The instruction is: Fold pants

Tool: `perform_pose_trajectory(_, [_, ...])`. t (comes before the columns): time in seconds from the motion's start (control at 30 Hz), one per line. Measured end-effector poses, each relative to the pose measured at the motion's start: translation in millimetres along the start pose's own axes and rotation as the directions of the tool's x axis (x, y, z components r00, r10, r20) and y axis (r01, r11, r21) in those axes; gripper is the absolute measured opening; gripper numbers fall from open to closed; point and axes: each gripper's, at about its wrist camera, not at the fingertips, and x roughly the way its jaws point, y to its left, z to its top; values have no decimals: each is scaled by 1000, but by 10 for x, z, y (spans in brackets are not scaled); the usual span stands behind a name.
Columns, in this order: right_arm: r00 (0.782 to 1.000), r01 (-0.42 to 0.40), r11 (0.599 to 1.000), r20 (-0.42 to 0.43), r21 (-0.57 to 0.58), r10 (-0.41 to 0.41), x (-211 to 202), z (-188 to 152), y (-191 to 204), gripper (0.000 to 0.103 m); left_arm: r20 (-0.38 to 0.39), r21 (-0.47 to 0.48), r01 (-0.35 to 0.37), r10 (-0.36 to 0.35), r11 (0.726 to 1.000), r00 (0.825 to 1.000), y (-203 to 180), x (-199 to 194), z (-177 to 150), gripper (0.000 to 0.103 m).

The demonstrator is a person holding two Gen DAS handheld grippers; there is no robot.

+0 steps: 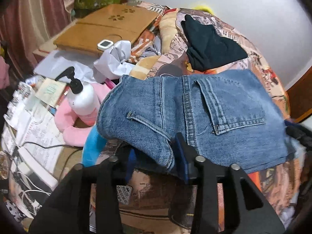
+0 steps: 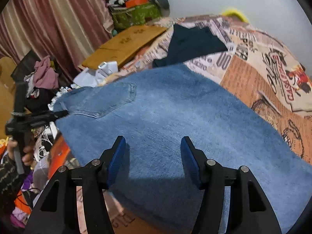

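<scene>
The jeans are seen lying on the bed, folded into a short wad of faded blue denim. In the left wrist view the back pocket, stitched seams and a belt loop are shown sharply; in the right wrist view the jeans are blurred and fill most of the frame, with only the pocket outline made out.

The left hand-held gripper is clenched on the near edge of the jeans, denim being pinched between its blue pads. The right hand-held gripper is released, its blue-padded fingers spread wide above the denim, nothing held; contact with the cloth cannot be told.

The left hand-held gripper and the hand gripping its handle are shown only in the right wrist view, at the left edge of the jeans.

A dark folded garment is seen beyond the jeans on the printed bedcover. A white pump bottle, a pink cushion, crumpled white paper and a wooden board are shown to the left in the left wrist view. Striped curtains are seen behind.
</scene>
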Motion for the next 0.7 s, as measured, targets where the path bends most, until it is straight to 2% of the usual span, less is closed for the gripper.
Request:
perform_pose_trajectory(0.03, [1000,-1,1000,-22,3,2,67,-19,-12,55,-11,-18,19,-19,1000,1000,27,9,19,46])
perform_pose_trajectory(0.13, [1000,14,999,2,-30,-14,65,-81,29,57,-51,-106,34,-40,994,998,163,82,95,52])
perform_pose_trajectory(0.23, [1000,18,999,-4,-33,-18,49,-79,28,58,-41,-175,57,-65,983,997,253,87,155,53])
perform_pose_trajectory(0.3, [1000,15,999,-4,-31,-16,47,-79,19,58,-19,-195,44,-49,980,999,287,63,195,53])
perform_pose_trajectory(0.37, [1000,16,999,-1,-32,-16,49,-82,19,58,4,-177,-9,10,984,1000,307,46,214,35])
perform_pose_trajectory(0.4, [1000,16,999,1,-30,-16,55,-77,17,58,5,-163,-27,28,986,1000,327,51,207,32])
perform_pose_trajectory(0.57, [1000,12,999,-16,-34,-13,41,-53,25,58,3,-111,-85,86,990,996,341,136,19,30])
perform_pose_trajectory(0.63, [1000,3,999,-24,-32,-3,11,-17,20,58,-11,-86,-127,127,988,992,312,170,-36,36])
perform_pose_trajectory(0.7, [1000,-5,1000,-9,-26,5,-32,15,1,58,13,-51,-232,233,971,972,261,100,-32,53])
